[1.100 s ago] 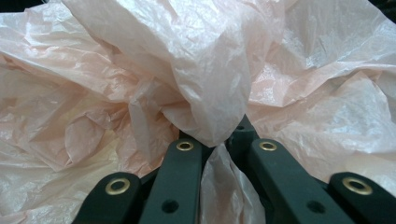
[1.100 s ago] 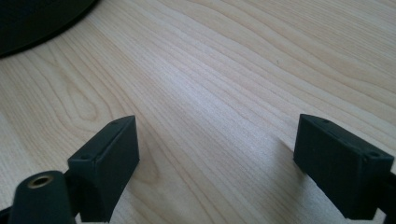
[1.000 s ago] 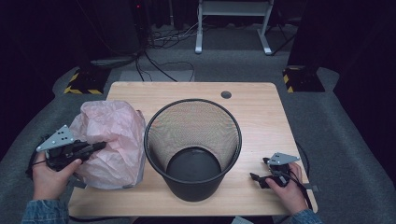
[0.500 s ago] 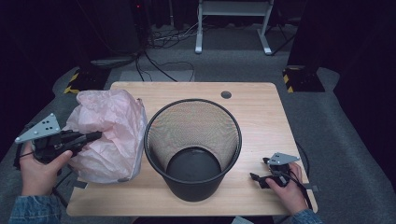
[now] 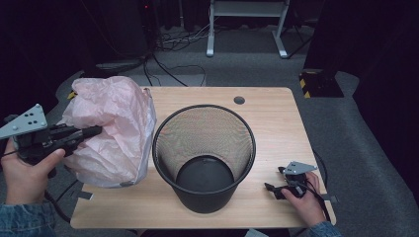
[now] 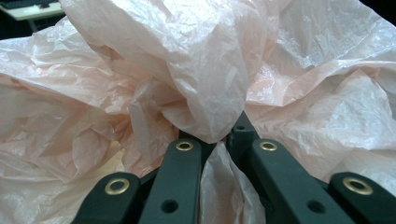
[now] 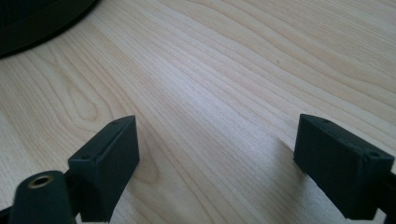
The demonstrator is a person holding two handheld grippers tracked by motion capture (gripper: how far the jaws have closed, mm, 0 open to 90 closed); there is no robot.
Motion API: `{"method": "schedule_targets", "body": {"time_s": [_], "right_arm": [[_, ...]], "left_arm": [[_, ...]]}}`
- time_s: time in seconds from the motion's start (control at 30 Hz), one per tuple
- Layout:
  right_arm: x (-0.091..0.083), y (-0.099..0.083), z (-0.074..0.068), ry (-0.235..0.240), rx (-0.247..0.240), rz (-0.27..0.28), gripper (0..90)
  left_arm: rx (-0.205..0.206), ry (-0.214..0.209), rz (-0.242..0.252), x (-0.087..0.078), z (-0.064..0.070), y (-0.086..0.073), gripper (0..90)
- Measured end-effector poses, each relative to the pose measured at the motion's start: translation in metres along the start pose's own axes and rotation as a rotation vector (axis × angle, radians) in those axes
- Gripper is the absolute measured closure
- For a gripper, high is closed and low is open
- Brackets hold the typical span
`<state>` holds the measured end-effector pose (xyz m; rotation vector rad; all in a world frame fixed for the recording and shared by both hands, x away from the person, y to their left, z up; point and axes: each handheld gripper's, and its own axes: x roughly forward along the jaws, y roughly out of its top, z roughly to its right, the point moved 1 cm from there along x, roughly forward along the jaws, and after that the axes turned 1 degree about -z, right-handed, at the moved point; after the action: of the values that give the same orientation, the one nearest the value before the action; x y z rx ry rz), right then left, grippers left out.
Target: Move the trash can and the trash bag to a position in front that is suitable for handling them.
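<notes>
Where the crinkled pale-pink thin plastic bag (image 5: 112, 131) hangs at about nine o'clock of the black wire-mesh wastebasket (image 5: 203, 154), it is bunched in the left gripper (image 5: 81, 134), whose fingers (image 6: 180, 175) sit narrow with a pleat of film pinched between them. Most of the bag billows loose beyond the pinch, its lower folds near the light wooden desk (image 5: 269, 116) and its side just beside the basket's rim. By its look the film is very light, limp and slippery, and likely to tear if dragged over the mesh edge; a gathered wad gives a surer hold than a single layer, and the open hem, which I cannot pick out among the folds, would be the best place to grip for spreading it. At four o'clock of the basket the right gripper (image 5: 276, 188) rests low on the desk, its fingers (image 7: 109, 156) wide apart and holding nothing.
</notes>
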<state>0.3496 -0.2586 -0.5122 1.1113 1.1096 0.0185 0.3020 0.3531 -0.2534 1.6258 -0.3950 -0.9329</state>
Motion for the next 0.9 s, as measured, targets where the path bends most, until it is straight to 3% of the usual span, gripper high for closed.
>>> {"method": "schedule_targets", "body": {"time_s": [0.17, 0.4, 0.9], "right_arm": [[0.000, 0.000, 0.000, 0.000, 0.000, 0.000, 13.8], [0.000, 0.000, 0.000, 0.000, 0.000, 0.000, 13.8], [0.000, 0.000, 0.000, 0.000, -0.001, 0.000, 13.8]], "left_arm": [[0.008, -0.002, 0.014, -0.003, 0.005, 0.010, 85.6], [0.002, -0.055, 0.053, -0.002, 0.015, 0.023, 85.7], [0.136, -0.145, 0.041, 0.027, 0.069, 0.058, 85.4]]}}
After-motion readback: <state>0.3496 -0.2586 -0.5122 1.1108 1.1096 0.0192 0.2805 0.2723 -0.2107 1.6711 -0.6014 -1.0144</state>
